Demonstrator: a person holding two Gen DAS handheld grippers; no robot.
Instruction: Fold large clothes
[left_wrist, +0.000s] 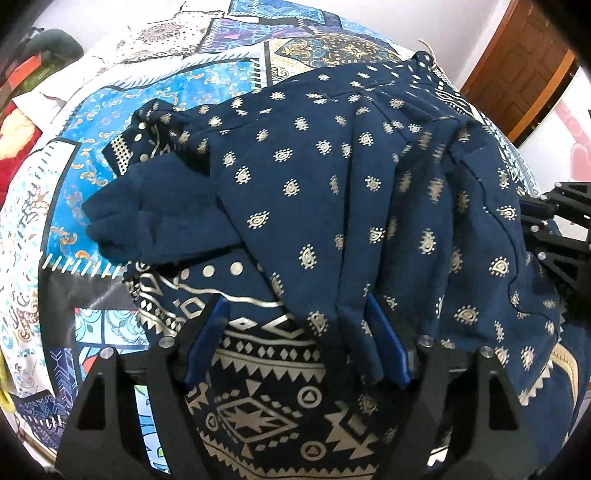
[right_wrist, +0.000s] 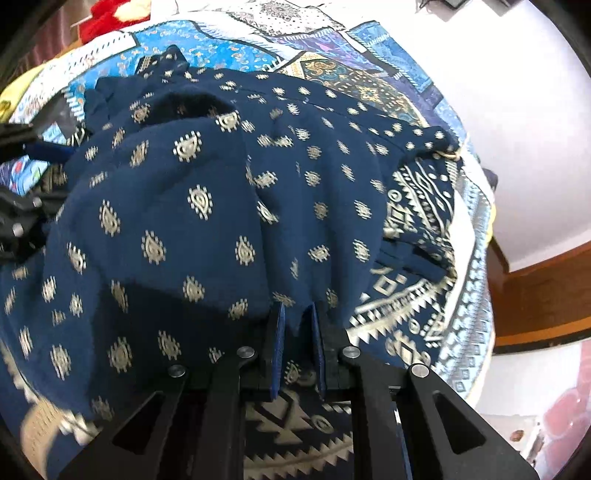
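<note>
A large navy dress with gold paisley dots and a geometric gold border (left_wrist: 295, 177) lies bunched on a bed; it also fills the right wrist view (right_wrist: 207, 206). My left gripper (left_wrist: 295, 317) is open, its blue pads wide apart over the patterned hem, with a fold of cloth hanging against the right pad (left_wrist: 384, 343). My right gripper (right_wrist: 297, 321) has its pads close together on a pinched edge of the dress. It shows at the right edge of the left wrist view (left_wrist: 554, 229), and the left gripper at the left edge of the right wrist view (right_wrist: 18, 206).
The bed is covered by a blue patchwork bedspread (left_wrist: 92, 122). Red and cream things (left_wrist: 14, 129) lie at its far left. A wooden door (left_wrist: 517, 66) and white wall stand beyond the bed; a wooden frame (right_wrist: 546, 288) runs to the right.
</note>
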